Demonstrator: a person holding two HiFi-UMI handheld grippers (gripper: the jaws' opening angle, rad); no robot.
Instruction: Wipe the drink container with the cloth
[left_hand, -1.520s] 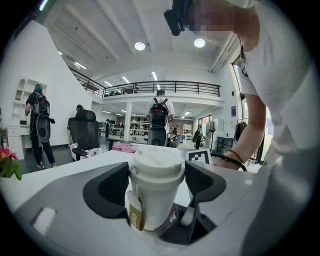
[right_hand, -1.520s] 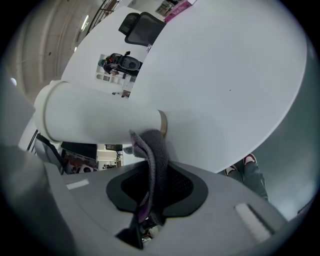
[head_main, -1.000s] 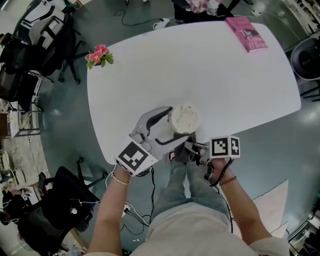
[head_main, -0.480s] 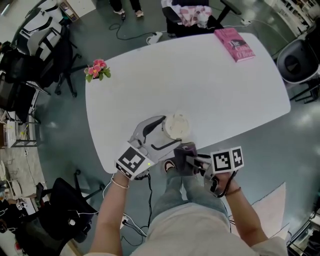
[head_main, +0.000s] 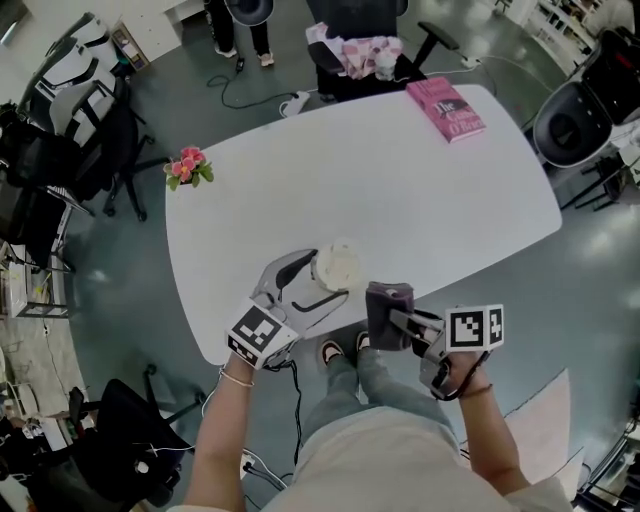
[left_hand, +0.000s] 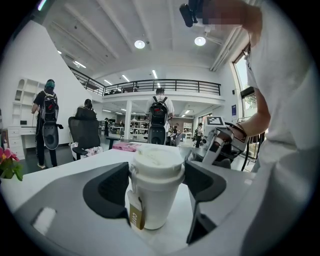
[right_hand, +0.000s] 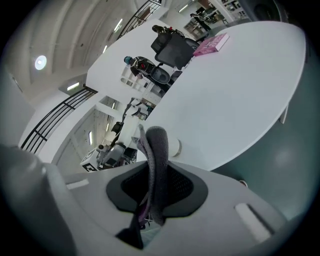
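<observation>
Our left claw (head_main: 322, 282) is closed on the cup (left_hand: 156, 195), its dark pads pressing both sides just under the white lid (left_hand: 157, 160). The cup stands upright near the close edge of the surface (head_main: 400, 190); we cannot tell whether its base rests there or hangs just above. Our right claw (right_hand: 159, 189) is shut on the grey cloth (right_hand: 156, 165), which is pinched as a narrow fold that sticks up past the pads. The cloth hangs near the cup, off the edge of the surface, and does not touch it. We judge that the wipe has yet to make contact.

Several things could go wrong from here. The cloth is bunched thin, so only a small part may meet the cup, and the hard tip of the right claw could knock the wall instead. A sideways push from the wipe could twist the cup between the left pads or tip it, and this close to the edge it would fall to the floor. If we squeeze harder to steady it, a paper wall may buckle and lift the lid. The small tag (left_hand: 135, 218) that hangs down the cup's side could catch in the cloth. A loose fold could also slip from the right claw under drag.
</observation>
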